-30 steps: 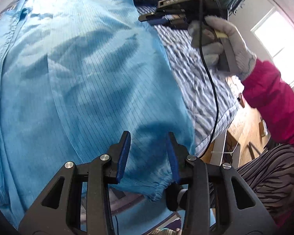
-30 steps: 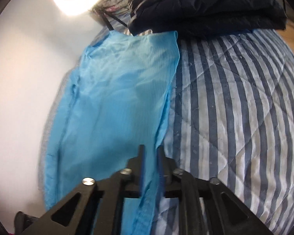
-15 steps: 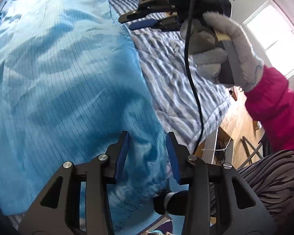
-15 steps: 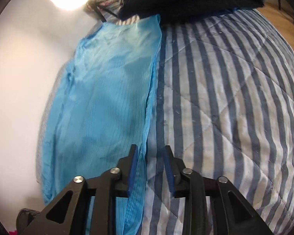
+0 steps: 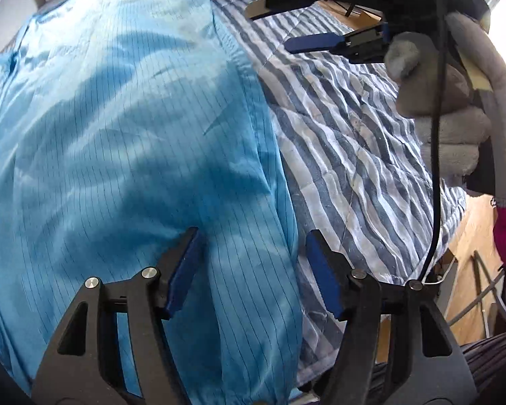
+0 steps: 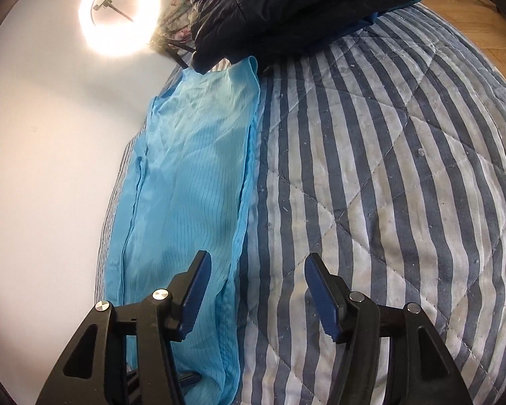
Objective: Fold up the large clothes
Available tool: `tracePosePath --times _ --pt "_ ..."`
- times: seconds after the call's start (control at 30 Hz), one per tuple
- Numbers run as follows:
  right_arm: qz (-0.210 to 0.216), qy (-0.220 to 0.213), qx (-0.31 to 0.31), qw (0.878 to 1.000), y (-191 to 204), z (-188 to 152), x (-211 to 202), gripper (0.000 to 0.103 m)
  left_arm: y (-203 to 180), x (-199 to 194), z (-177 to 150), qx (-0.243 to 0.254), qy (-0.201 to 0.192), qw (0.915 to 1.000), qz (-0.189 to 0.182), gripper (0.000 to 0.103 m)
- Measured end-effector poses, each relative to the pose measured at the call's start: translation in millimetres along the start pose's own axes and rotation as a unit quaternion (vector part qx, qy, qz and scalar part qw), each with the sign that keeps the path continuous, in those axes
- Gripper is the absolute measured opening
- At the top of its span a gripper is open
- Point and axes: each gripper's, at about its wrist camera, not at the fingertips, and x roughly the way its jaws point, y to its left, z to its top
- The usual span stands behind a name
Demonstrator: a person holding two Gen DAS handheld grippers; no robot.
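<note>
A light blue garment (image 5: 118, 155) with thin dark stripes lies spread along the left side of a striped quilt (image 5: 347, 141). My left gripper (image 5: 253, 236) hovers over the garment's right edge near the bed's front. Its jaws are opening, and the cloth lies loose beneath them with no pad pressing on it. My right gripper (image 6: 258, 258) straddles the same edge (image 6: 243, 222) farther along, jaws also opening, with nothing pinched. The left wrist view shows the right gripper (image 5: 273, 25) at the upper right in a grey-gloved hand (image 5: 448, 108).
A folded dark jacket (image 6: 286, 3) lies at the far end of the bed, touching the garment's end. A lit ring light (image 6: 119, 13) stands by the white wall. A black cable (image 5: 437, 155) hangs from the right gripper. Wooden floor (image 5: 472, 236) lies beyond the bed's right edge.
Both grippers' jaws have spread apart and let go of the garment's edge, which now lies flat on the quilt. The left gripper has moved along the garment toward its right edge.
</note>
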Motion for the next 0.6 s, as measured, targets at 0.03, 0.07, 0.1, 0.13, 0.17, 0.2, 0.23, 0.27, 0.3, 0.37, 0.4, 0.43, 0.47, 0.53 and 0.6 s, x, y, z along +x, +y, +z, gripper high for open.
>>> tracePosePath --times 0.03,0.07,0.1,0.13,0.17,0.2,0.23,0.27,0.3,0.37,0.4,0.43,0.47,0.53,0.6 --pt "-0.001 0.001 0.001 1.0 0 2 2 0.061 0 0 0 0.004 -0.005 1.0 0.004 0.057" --pt "-0.002 0.002 0.001 1.0 -1 4 5 0.061 2 -1 0 0.003 -0.013 0.9999 0.007 0.048" --pt "-0.003 0.002 0.001 1.0 -1 6 7 0.061 5 -2 0 0.0 -0.017 0.9998 0.008 0.026" --pt "-0.002 0.002 0.002 1.0 0 8 10 0.061 11 -3 2 -0.012 -0.015 0.9998 -0.008 0.008" --pt "0.0 0.002 0.002 1.0 2 11 12 0.061 20 -3 3 -0.03 -0.011 0.9991 -0.027 0.007" --pt "0.0 0.001 0.001 1.0 4 14 15 0.061 32 -5 4 -0.061 -0.01 0.9966 -0.055 0.005" --pt "-0.004 -0.001 -0.001 1.0 7 17 18 0.061 39 -6 3 -0.074 -0.011 0.9949 -0.068 0.004" --pt "-0.006 -0.003 -0.003 1.0 8 20 21 0.061 44 -9 2 -0.086 -0.016 0.993 -0.079 0.004" --pt "-0.008 -0.005 -0.003 1.0 10 22 24 0.061 50 -14 1 -0.099 -0.022 0.9905 -0.093 0.003" --pt "-0.005 -0.008 0.004 1.0 10 27 30 0.06 54 -23 0 -0.112 -0.032 0.9863 -0.117 0.003" --pt "-0.005 -0.008 0.009 1.0 10 29 34 0.06 53 -26 -1 -0.113 -0.039 0.9853 -0.122 0.003" --pt "-0.006 -0.007 0.015 1.0 9 31 39 0.056 54 -29 -3 -0.111 -0.043 0.9848 -0.126 0.003" --pt "-0.007 -0.004 0.021 1.0 9 33 45 0.053 52 -31 -3 -0.11 -0.046 0.9847 -0.127 0.003" --pt "-0.006 0.003 0.024 1.0 11 35 54 0.031 52 -36 -5 -0.109 -0.053 0.9833 -0.136 0.003" --pt "-0.012 0.001 0.015 1.0 19 36 58 0.02 56 -40 -6 -0.114 -0.057 0.9809 -0.147 0.003"
